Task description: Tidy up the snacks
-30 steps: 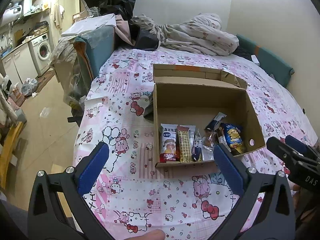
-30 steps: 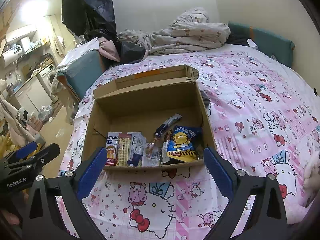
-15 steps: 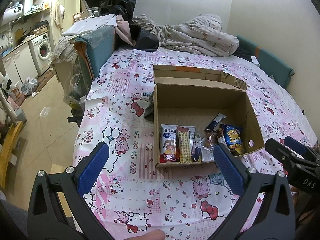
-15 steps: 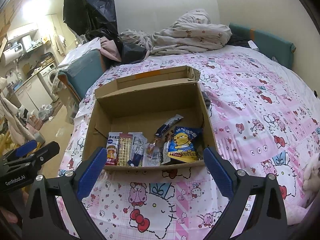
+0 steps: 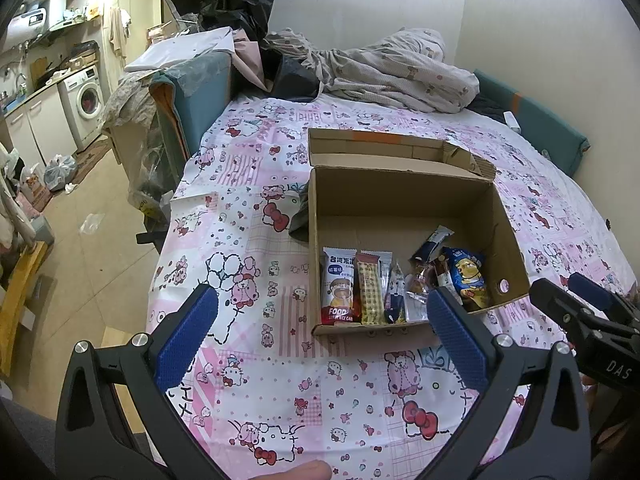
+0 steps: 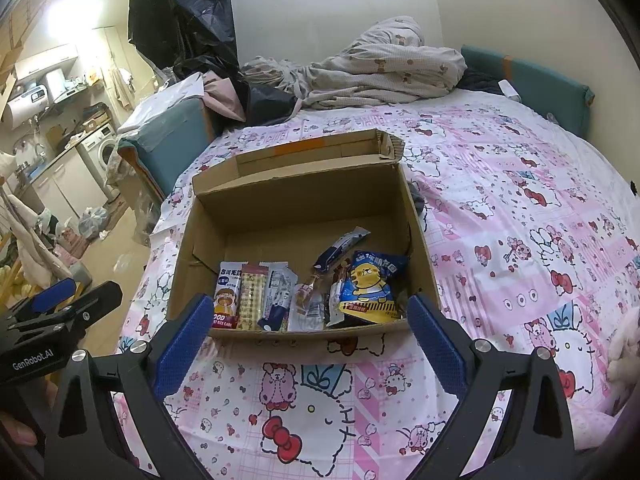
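Observation:
An open cardboard box (image 5: 400,200) (image 6: 296,200) sits on a bed with a pink cartoon-print sheet (image 5: 280,380). Several snack packets line its near wall: a red and white rice cake pack (image 5: 338,286) (image 6: 226,296), a yellow checked bar (image 5: 370,288), a blue pack with a yellow bear (image 5: 466,276) (image 6: 370,286) and a dark blue stick (image 6: 340,246). My left gripper (image 5: 320,336) is open and empty, above the sheet just short of the box. My right gripper (image 6: 308,336) is open and empty, also in front of the box.
A rumpled grey quilt (image 5: 392,68) lies at the bed's far end by a teal headboard (image 5: 536,120). A dark cloth (image 5: 298,220) pokes out beside the box's left wall. The bed's left edge drops to a floor with bags and a washing machine (image 5: 86,100).
Both grippers have drifted back slightly from the box, staying open. The box and snacks have not moved.

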